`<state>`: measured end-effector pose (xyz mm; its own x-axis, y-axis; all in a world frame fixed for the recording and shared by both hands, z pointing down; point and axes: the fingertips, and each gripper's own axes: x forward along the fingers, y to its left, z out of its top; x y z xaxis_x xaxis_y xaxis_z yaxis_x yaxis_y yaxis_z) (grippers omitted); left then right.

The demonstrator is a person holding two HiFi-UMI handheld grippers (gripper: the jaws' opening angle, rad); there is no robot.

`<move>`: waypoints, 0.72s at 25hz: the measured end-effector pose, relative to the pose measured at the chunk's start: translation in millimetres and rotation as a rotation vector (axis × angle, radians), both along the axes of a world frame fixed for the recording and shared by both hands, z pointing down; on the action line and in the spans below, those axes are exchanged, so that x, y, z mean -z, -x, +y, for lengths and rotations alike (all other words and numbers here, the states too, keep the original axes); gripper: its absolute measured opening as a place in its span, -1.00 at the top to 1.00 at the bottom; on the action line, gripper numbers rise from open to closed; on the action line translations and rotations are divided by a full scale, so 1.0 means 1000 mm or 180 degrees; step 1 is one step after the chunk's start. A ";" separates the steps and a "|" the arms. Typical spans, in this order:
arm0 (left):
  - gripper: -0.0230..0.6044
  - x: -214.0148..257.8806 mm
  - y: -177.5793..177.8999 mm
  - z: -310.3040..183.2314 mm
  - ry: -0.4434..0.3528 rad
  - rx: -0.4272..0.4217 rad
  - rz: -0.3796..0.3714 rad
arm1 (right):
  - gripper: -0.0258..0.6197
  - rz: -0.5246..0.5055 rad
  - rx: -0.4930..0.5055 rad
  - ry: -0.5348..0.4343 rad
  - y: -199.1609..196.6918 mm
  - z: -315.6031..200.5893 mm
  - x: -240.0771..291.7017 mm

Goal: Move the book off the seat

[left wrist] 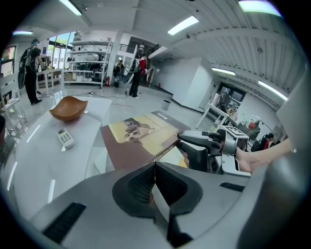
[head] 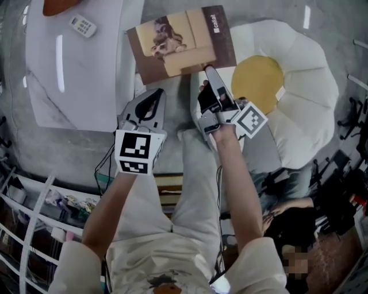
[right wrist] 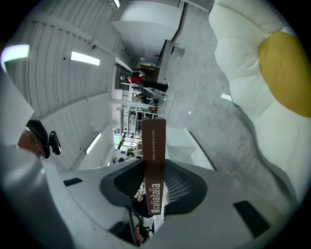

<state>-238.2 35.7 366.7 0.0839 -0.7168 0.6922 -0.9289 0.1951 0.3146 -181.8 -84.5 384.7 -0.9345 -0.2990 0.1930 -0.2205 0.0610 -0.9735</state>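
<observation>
A large brown book [head: 178, 43] with a tan cover picture hangs in the air between the white table [head: 75, 80] and the white petal-shaped seat [head: 305, 97] with its yellow centre [head: 257, 83]. My right gripper [head: 208, 70] is shut on the book's near edge. In the right gripper view the brown spine [right wrist: 153, 146] stands edge-on between the jaws of that gripper [right wrist: 154, 168]. My left gripper [head: 158, 93] hovers just left of the book, below its corner, shut with nothing in it. The left gripper view shows the book [left wrist: 141, 133] and the right gripper [left wrist: 194, 143] ahead of the left gripper [left wrist: 155, 168].
On the white table lie a remote [head: 83, 26] and a brown wooden bowl [head: 60, 6]. A wire shelf [head: 29, 229] stands at the lower left. Another person [head: 287, 201] sits low at the right, beside the seat. Grey floor shows between table and seat.
</observation>
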 end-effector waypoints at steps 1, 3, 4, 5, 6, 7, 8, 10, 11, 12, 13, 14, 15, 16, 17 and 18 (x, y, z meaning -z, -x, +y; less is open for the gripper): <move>0.89 0.000 0.008 0.001 0.0003 0.0044 0.0000 | 0.52 -0.0003 0.0052 0.0000 0.009 0.001 0.001; 0.89 0.001 0.022 0.005 0.0013 0.0139 -0.0015 | 0.52 -0.0007 0.0152 0.0001 0.023 0.004 0.002; 0.89 0.001 0.028 0.006 0.0018 0.0191 -0.0021 | 0.52 -0.0007 0.0203 -0.0002 0.030 0.006 0.002; 0.89 0.002 0.034 0.008 0.0021 0.0242 -0.0024 | 0.52 -0.0006 0.0253 -0.0004 0.037 0.008 0.003; 0.89 0.003 0.041 0.010 0.0021 0.0290 -0.0025 | 0.52 -0.0005 0.0300 -0.0005 0.045 0.010 0.003; 0.89 0.003 0.048 0.012 0.0017 0.0331 -0.0027 | 0.52 -0.0005 0.0342 -0.0003 0.053 0.012 0.003; 0.89 0.004 0.055 0.013 0.0011 0.0367 -0.0030 | 0.52 -0.0009 0.0377 0.0001 0.063 0.014 0.004; 0.89 0.006 0.068 0.017 0.0007 0.0431 -0.0031 | 0.52 -0.0020 0.0448 0.0016 0.080 0.018 0.005; 0.89 0.006 0.074 0.020 0.0011 0.0463 -0.0023 | 0.52 -0.0021 0.0494 0.0023 0.089 0.021 0.006; 0.89 0.006 0.081 0.023 0.0015 0.0494 -0.0013 | 0.52 -0.0018 0.0547 0.0026 0.098 0.024 0.005; 0.89 0.006 0.088 0.026 0.0017 0.0524 -0.0005 | 0.52 -0.0012 0.0602 0.0025 0.107 0.027 0.004; 0.89 0.004 0.096 0.028 0.0017 0.0558 -0.0001 | 0.52 -0.0009 0.0653 0.0021 0.117 0.029 0.003; 0.89 0.002 0.106 0.030 0.0015 0.0594 0.0000 | 0.52 -0.0013 0.0691 0.0019 0.128 0.030 0.001; 0.89 -0.001 0.117 0.033 0.0014 0.0628 0.0001 | 0.52 -0.0022 0.0714 0.0028 0.140 0.033 -0.001; 0.89 -0.005 0.126 0.038 0.0019 0.0659 0.0007 | 0.52 -0.0034 0.0729 0.0047 0.152 0.037 -0.004; 0.89 -0.009 0.135 0.043 0.0031 0.0689 0.0023 | 0.52 -0.0045 0.0747 0.0066 0.162 0.041 -0.006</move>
